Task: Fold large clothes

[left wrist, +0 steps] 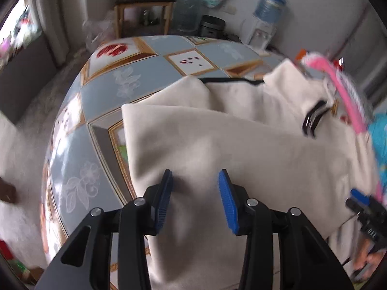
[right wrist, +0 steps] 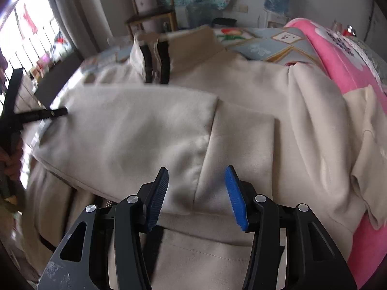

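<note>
A large cream garment (left wrist: 241,149) with black trim lies partly folded on the patterned table; it also fills the right wrist view (right wrist: 150,130). Its black-striped cuffs (right wrist: 157,60) lie at the far side. My left gripper (left wrist: 195,178) is open and empty, just above the folded cloth near the table's left edge. My right gripper (right wrist: 197,176) is open and empty, over a fold seam near the front. The right gripper also shows at the right edge of the left wrist view (left wrist: 362,207). The left gripper shows at the left edge of the right wrist view (right wrist: 36,114).
A pink garment (right wrist: 338,67) lies on the table to the right of the cream one. The tiled tablecloth (left wrist: 135,77) shows bare at the left and far side. A wooden stool (left wrist: 142,7), a water dispenser (left wrist: 266,17) and a dark pot stand beyond the table.
</note>
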{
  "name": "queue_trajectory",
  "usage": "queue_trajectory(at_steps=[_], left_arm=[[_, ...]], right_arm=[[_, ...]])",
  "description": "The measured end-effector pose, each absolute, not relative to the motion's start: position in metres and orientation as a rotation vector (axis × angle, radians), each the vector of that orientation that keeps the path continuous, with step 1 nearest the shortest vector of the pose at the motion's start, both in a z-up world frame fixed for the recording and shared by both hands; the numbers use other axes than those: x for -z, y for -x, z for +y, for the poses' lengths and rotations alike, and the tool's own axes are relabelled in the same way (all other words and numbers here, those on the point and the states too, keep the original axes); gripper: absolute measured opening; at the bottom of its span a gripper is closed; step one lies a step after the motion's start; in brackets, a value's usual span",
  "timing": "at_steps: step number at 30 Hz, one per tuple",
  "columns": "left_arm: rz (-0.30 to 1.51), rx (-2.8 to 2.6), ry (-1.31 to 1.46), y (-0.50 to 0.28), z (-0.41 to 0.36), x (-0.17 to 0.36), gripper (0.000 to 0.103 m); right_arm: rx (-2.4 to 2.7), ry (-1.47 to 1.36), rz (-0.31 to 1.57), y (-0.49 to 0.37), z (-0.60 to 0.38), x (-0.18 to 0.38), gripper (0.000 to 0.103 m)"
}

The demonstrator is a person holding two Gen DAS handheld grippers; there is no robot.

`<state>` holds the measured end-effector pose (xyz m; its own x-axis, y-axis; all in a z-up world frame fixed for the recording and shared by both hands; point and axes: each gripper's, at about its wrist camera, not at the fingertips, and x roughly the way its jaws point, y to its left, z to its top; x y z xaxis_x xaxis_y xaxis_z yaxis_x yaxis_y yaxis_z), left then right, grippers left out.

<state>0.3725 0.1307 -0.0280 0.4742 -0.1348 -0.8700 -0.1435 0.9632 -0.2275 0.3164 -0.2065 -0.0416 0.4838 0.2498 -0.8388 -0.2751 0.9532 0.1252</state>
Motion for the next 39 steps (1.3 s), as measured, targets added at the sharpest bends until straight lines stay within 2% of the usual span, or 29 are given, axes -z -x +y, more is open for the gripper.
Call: queue_trajectory(at_steps=[6, 8, 10, 11, 12, 16, 20, 29, 31, 32, 33, 34, 35, 36, 39], left_arm=[[1.087, 0.011, 0.276, -0.348, 0.115, 0.018, 0.045], [1.089, 0.027, 0.226, -0.338, 0.097, 0.014, 0.053], [1.087, 0.044, 0.17, -0.33, 0.079, 0.014, 0.061], [1.092, 0.044, 0.129, -0.326, 0.069, 0.014, 0.066], [1.096, 0.041, 0.096, -0.324, 0.061, 0.016, 0.067], [1.088, 0.029, -0.03, -0.316, 0.037, 0.027, 0.074], [1.097, -0.003, -0.068, -0.318, 0.032, 0.04, 0.077], [1.113, -0.009, -0.033, -0.322, 0.038, 0.043, 0.084], [1.116, -0.012, -0.031, -0.322, 0.037, 0.043, 0.084], [1.117, -0.013, -0.031, -0.322, 0.037, 0.043, 0.084], [1.117, -0.013, -0.031, -0.323, 0.036, 0.043, 0.084], [1.116, -0.013, -0.031, -0.323, 0.036, 0.043, 0.084], [1.117, -0.013, -0.031, -0.323, 0.036, 0.043, 0.084], [1.117, -0.013, -0.031, -0.323, 0.036, 0.043, 0.084], [1.116, -0.013, -0.031, -0.323, 0.036, 0.043, 0.084]], right_arm=[[-0.3, 0.125, 1.055, -0.316, -0.197, 0.058, 0.053], [-0.299, 0.101, 1.047, -0.309, -0.204, 0.046, 0.053], [-0.298, 0.065, 1.002, -0.3, -0.22, 0.028, 0.059], [-0.283, 0.058, 0.98, -0.297, -0.229, 0.02, 0.067], [-0.252, 0.051, 0.947, -0.291, -0.245, 0.008, 0.069], [-0.12, 0.039, 0.9, -0.281, -0.307, -0.015, 0.07], [-0.068, 0.042, 0.973, -0.287, -0.347, -0.003, 0.07], [-0.047, 0.223, 1.027, -0.307, -0.345, 0.036, 0.069], [-0.016, 0.22, 1.029, -0.309, -0.352, 0.04, 0.063], [-0.007, 0.197, 1.029, -0.309, -0.358, 0.038, 0.053], [0.014, 0.171, 1.033, -0.311, -0.365, 0.038, 0.034], [0.031, 0.11, 1.038, -0.311, -0.378, 0.036, 0.025], [0.034, 0.061, 1.037, -0.31, -0.386, 0.034, 0.005], [0.041, 0.003, 1.034, -0.308, -0.397, 0.031, 0.001], [0.017, -0.184, 0.985, -0.298, -0.43, 0.012, 0.0]])
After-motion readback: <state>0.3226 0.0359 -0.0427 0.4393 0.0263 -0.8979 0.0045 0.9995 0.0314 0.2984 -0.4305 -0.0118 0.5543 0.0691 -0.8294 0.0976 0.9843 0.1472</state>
